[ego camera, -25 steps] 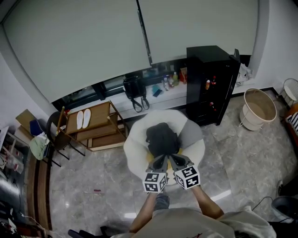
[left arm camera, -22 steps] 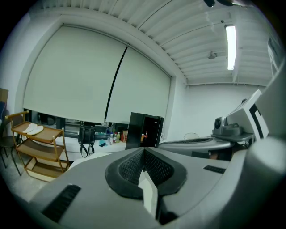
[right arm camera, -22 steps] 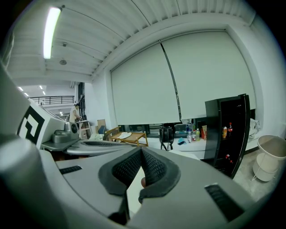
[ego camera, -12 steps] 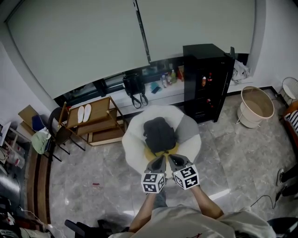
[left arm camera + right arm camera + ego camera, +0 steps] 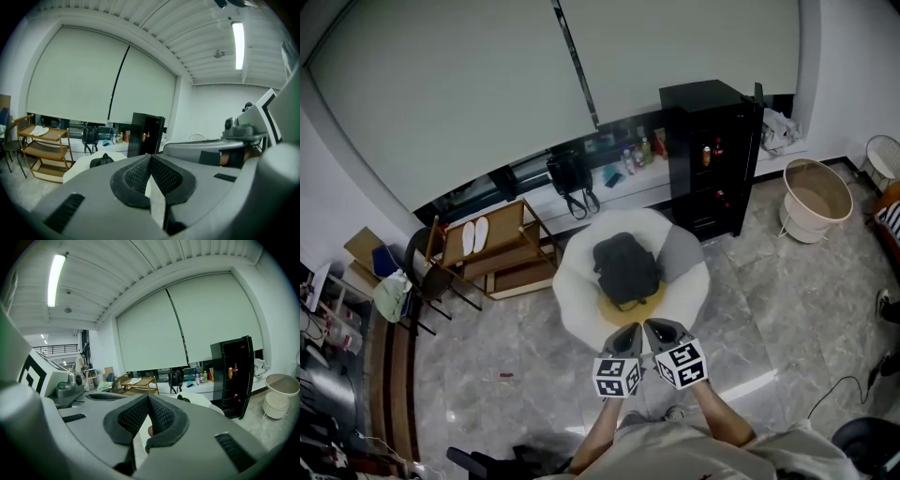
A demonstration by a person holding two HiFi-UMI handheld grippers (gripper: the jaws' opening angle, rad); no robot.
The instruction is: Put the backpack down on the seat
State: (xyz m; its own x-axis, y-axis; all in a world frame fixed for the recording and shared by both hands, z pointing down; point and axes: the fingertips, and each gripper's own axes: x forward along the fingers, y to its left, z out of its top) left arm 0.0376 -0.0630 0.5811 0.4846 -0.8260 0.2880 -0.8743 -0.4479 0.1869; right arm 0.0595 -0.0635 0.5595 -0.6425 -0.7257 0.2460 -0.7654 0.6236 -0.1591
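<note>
A black backpack (image 5: 626, 267) lies on the white round seat (image 5: 576, 302), resting on its yellow cushion (image 5: 630, 309). In the head view my left gripper (image 5: 631, 331) and right gripper (image 5: 658, 329) sit side by side just in front of the seat, both shut and empty, a short way back from the backpack. The left gripper view shows the backpack (image 5: 101, 161) low beyond my shut jaws. In the right gripper view the jaws are closed with nothing between them, and the seat (image 5: 206, 401) shows beyond.
A black cabinet (image 5: 708, 155) stands right of the seat. A wooden shelf rack (image 5: 492, 253) with white slippers stands to the left. A second black bag (image 5: 570, 178) and bottles sit on the window ledge. A beige basket (image 5: 814, 199) is at far right.
Both grippers have drawn back from the backpack toward me, and the view has shifted. The backpack stays lying on the seat.
</note>
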